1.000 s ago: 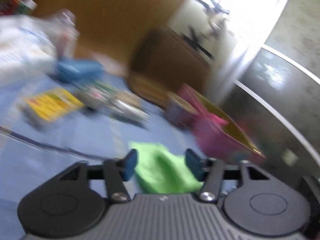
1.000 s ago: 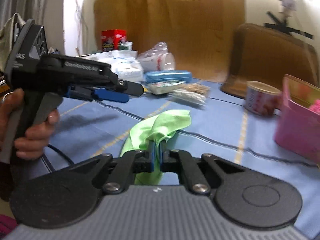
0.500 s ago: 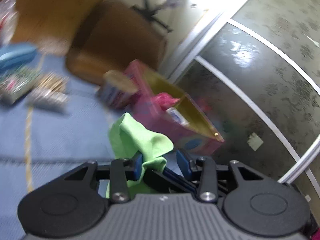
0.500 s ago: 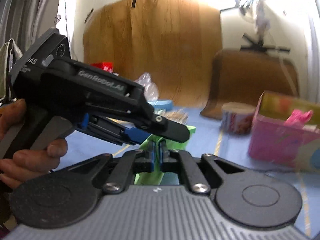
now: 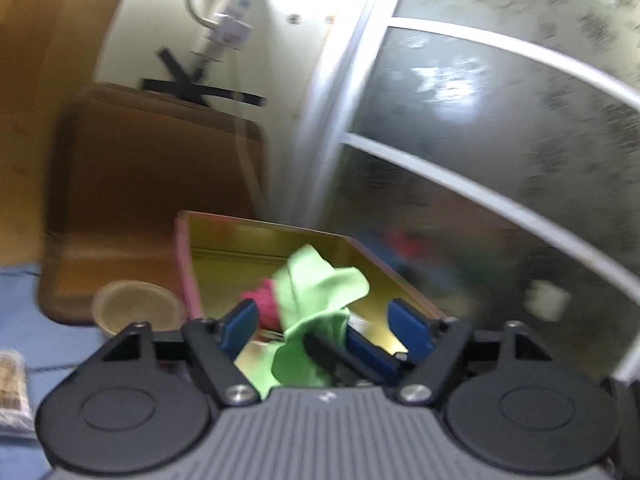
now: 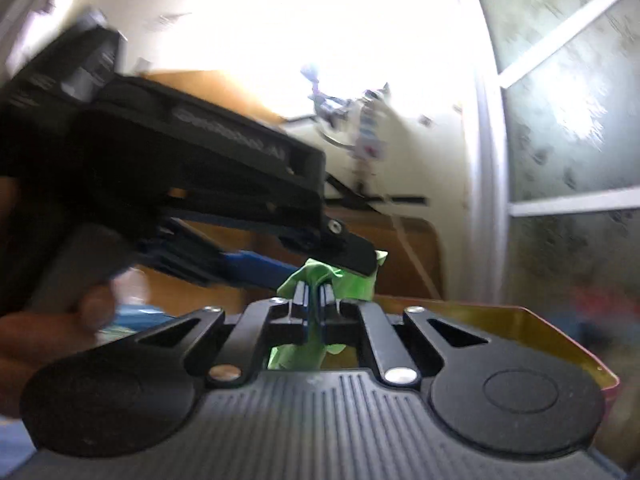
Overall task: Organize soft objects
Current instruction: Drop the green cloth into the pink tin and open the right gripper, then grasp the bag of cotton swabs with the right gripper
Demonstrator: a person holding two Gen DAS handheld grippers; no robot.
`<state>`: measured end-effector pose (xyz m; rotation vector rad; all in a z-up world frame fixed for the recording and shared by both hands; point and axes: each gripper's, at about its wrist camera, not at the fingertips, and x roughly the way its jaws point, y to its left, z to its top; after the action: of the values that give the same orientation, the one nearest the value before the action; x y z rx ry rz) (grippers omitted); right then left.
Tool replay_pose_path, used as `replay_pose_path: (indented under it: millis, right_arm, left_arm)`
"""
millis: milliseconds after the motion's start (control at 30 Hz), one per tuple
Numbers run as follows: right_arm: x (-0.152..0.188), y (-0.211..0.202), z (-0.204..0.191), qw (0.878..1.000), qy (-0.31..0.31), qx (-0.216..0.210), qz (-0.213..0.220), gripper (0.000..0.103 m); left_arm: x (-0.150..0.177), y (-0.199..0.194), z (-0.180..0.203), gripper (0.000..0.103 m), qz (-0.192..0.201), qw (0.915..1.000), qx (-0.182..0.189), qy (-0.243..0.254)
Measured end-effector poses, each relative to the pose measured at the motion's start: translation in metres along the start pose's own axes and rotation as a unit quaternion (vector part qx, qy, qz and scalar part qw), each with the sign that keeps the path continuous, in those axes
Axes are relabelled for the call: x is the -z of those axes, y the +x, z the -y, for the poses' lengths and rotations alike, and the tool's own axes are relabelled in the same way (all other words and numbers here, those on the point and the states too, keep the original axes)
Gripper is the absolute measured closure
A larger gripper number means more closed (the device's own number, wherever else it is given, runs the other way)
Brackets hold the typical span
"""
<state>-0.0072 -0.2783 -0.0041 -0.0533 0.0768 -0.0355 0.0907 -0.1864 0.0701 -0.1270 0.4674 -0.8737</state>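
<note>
Right wrist: cloth (image 6: 308, 280) pinched (over box (image 6: 560, 336))

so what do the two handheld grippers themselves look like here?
Both match: the left gripper and right gripper have a ribbed grey top plate, black linkage arms with silver screws, round black side discs and blue finger pads. The left gripper's black body carries blurred white lettering.

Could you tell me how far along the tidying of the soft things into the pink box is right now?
Done: a crumpled magenta cloth already lies inside the pink box with the yellow lining. In hand: the right gripper is shut on the bright green cloth, held above the box opening; the left gripper is open beside it. Left: lowering and releasing the green cloth. Blur hides whether other soft items remain.
</note>
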Motion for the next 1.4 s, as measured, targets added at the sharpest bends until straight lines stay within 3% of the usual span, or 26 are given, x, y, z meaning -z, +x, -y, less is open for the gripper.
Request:
replay_pose_path:
  millis: [33,67,100,267,400,500,633,733,800,867,1000,1067,1100,1167,1267,1400]
  right_arm:
    - [0.004,0.016,0.006,1.0,-0.003,0.005,-0.028,0.083]
    - [0.008,0.028,0.011,0.998,-0.004,0.012,-0.054,0.063]
    - [0.013,0.037,0.015,0.997,0.001,0.025,-0.067,0.057]
    - [0.024,0.029,0.029,0.996,0.045,0.04,-0.065,0.055]
    - [0.022,0.018,0.021,0.997,0.057,0.034,-0.049,0.055]
    - [0.012,0.012,0.007,0.998,0.058,0.003,-0.039,0.055]
    - [0.001,0.016,-0.033,0.994,0.042,-0.084,-0.061,0.055]
    - [0.001,0.035,-0.069,0.98,0.033,-0.155,-0.118,0.047]
    - [0.006,0.057,-0.093,0.971,0.021,-0.181,-0.152,0.043]
    - [0.014,0.078,-0.12,0.964,-0.004,-0.185,-0.19,0.032]
    - [0.025,0.117,-0.161,0.949,-0.043,-0.196,-0.244,0.024]
    - [0.03,0.13,-0.17,0.943,-0.053,-0.186,-0.271,0.031]
    - [0.028,0.132,-0.165,0.941,-0.029,-0.195,-0.275,0.061]
    - [0.025,0.129,-0.156,0.941,-0.012,-0.188,-0.281,0.074]
    - [0.025,0.101,-0.14,0.945,-0.017,-0.18,-0.271,0.079]
    - [0.029,0.053,-0.114,0.949,-0.021,-0.183,-0.256,0.08]
  left_arm:
    - [0.002,0.001,-0.003,0.028,0.0,0.9999,-0.013,-0.004]
    - [0.005,-0.001,-0.008,0.028,-0.001,0.9997,-0.02,-0.011]
    - [0.01,-0.006,-0.014,0.028,-0.001,0.9996,-0.023,-0.018]
    - [0.034,-0.044,-0.051,0.027,0.002,0.9966,-0.072,-0.04]
    - [0.064,-0.086,-0.095,0.027,-0.001,0.9882,-0.126,-0.087]
    - [0.078,-0.12,-0.125,0.027,0.009,0.9771,-0.181,-0.111]
    - [0.093,-0.162,-0.157,0.027,0.038,0.9575,-0.263,-0.113]
    - [0.107,-0.178,-0.178,0.029,0.062,0.9492,-0.278,-0.134]
    - [0.108,-0.184,-0.189,0.03,0.072,0.9479,-0.261,-0.168]
    - [0.109,-0.189,-0.194,0.029,0.088,0.9464,-0.256,-0.176]
    - [0.108,-0.189,-0.191,0.029,0.085,0.952,-0.246,-0.16]
    - [0.109,-0.188,-0.185,0.029,0.084,0.9541,-0.246,-0.148]
    - [0.108,-0.186,-0.183,0.029,0.083,0.955,-0.246,-0.143]
    - [0.109,-0.182,-0.179,0.029,0.082,0.9561,-0.244,-0.14]
    - [0.109,-0.181,-0.178,0.028,0.078,0.9593,-0.235,-0.135]
    - [0.108,-0.175,-0.173,0.028,0.053,0.9729,-0.184,-0.13]
